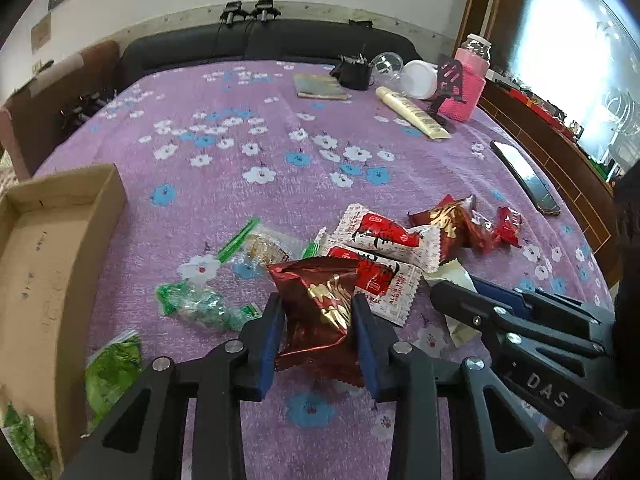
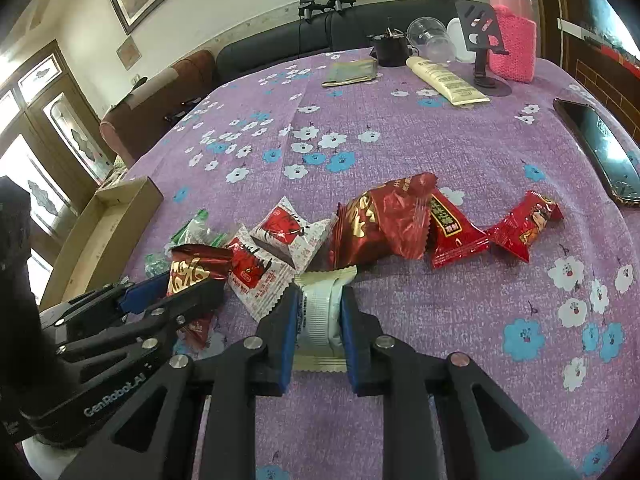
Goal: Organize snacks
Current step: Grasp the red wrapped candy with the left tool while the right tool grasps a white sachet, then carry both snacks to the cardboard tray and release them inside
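Note:
My left gripper [image 1: 318, 312] is shut on a dark red and gold snack packet [image 1: 320, 312], just above the purple flowered cloth. My right gripper [image 2: 319, 304] is shut on a cream-white snack packet [image 2: 320, 312]; it also shows in the left wrist view [image 1: 452, 292] at the right. Loose snacks lie ahead: white-and-red packets [image 1: 380, 240], red packets [image 1: 464, 220], green-edged clear packets [image 1: 200, 304]. An open cardboard box [image 1: 48, 240] stands at the left. In the right wrist view the left gripper [image 2: 188, 280] holds its red packet [image 2: 192, 268] at the left.
A phone [image 1: 524, 176] lies at the right edge of the table. At the back stand a pink-sleeved bottle [image 1: 468, 80], a cream tube [image 1: 412, 112], a black phone stand [image 1: 448, 88], a flat booklet [image 1: 320, 88] and cups. A green packet [image 1: 112, 368] lies beside the box.

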Action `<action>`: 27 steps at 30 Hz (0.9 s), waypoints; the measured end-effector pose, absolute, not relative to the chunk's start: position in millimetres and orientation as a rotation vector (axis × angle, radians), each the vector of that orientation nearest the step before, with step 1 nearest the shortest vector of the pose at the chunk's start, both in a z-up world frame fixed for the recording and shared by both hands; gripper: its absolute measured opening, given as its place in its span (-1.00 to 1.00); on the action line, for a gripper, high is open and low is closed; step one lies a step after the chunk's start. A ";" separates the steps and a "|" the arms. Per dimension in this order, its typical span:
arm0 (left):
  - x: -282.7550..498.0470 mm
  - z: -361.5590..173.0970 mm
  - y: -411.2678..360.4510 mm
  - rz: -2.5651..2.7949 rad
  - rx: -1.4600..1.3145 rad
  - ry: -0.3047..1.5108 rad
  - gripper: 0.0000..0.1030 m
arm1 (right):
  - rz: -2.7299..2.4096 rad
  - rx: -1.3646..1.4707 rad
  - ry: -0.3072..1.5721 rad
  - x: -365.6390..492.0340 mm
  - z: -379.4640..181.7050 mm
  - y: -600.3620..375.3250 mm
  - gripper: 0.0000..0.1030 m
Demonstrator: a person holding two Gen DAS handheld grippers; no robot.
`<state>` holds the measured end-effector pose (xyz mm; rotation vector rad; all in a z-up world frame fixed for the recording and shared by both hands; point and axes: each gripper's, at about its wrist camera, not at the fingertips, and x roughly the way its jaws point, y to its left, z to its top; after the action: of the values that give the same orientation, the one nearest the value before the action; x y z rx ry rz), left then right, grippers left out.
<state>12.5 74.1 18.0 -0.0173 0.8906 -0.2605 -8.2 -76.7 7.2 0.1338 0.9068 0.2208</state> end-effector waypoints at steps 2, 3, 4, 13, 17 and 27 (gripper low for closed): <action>5.9 25.5 74.5 -0.259 -0.009 0.872 -0.31 | 0.214 0.140 0.891 -10.1 10.0 -78.5 -0.62; 2.4 28.9 75.0 -0.256 -0.003 0.863 -0.31 | 0.207 0.141 0.874 -12.2 13.0 -79.5 -0.63; -1.0 32.4 75.8 -0.252 0.001 0.854 -0.31 | 0.200 0.141 0.862 -13.5 15.2 -80.6 -0.63; -39.2 66.3 96.5 -0.186 0.012 0.768 -0.31 | 0.151 0.146 0.810 -18.6 20.2 -85.1 -0.63; -56.8 78.8 116.9 -0.138 0.003 0.728 -0.31 | 0.130 0.122 0.755 -28.3 28.1 -82.5 -0.63; -84.2 88.5 182.7 -0.039 -0.082 0.680 -0.31 | 0.256 0.046 0.752 -61.0 56.6 -20.3 -0.62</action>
<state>-84.2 182.7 88.5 -0.0819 0.6797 -0.0395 -61.0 -20.3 56.6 0.0457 0.7515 0.2559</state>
